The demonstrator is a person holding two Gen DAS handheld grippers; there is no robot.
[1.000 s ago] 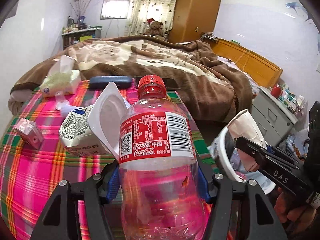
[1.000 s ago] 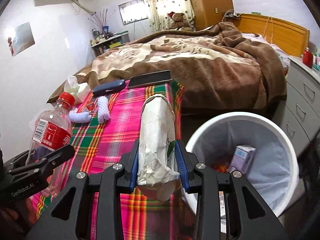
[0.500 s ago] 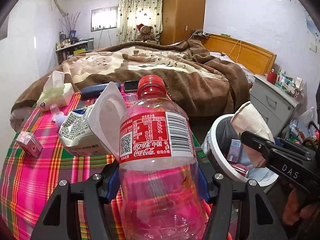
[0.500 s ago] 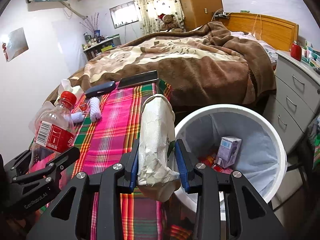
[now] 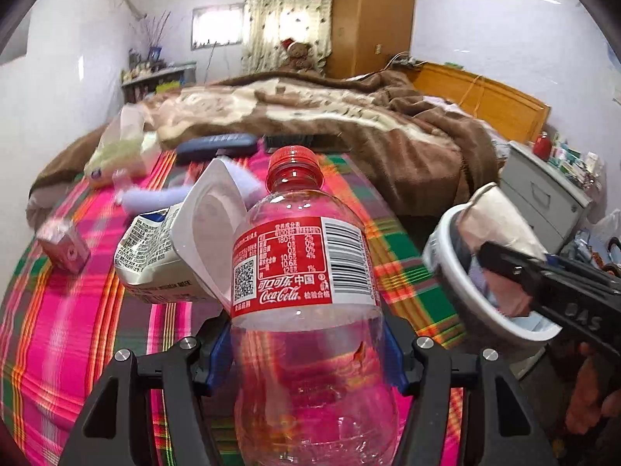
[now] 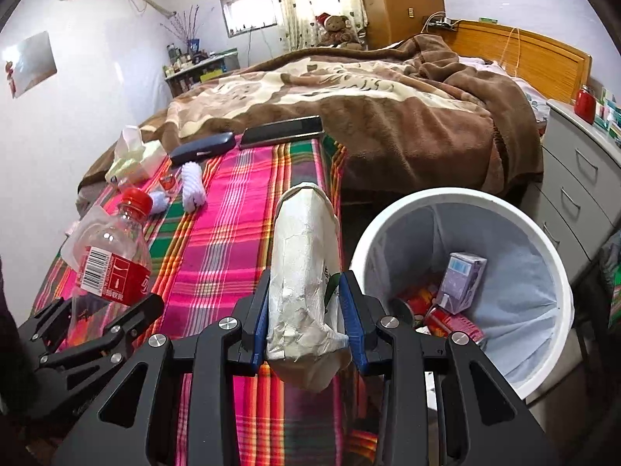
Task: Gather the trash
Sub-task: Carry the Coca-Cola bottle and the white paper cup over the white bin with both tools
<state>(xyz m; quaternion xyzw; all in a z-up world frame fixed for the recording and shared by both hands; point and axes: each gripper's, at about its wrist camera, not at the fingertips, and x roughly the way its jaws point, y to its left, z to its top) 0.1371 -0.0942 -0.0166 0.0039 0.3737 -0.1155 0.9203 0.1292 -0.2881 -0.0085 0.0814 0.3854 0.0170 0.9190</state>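
Right wrist view: our right gripper (image 6: pixel 306 318) clamps a crushed paper cup (image 6: pixel 304 268) just beside the white bin (image 6: pixel 458 198), ready for dropping. Our left gripper (image 5: pixel 306 349) pinches the Coke bottle (image 5: pixel 306 295) upright over the plaid cloth (image 5: pixel 58 310), waiting its turn.

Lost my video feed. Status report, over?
Left gripper shut on Coke bottle. Right gripper shut on crumpled paper cup, beside white bin. Nothing blocking.
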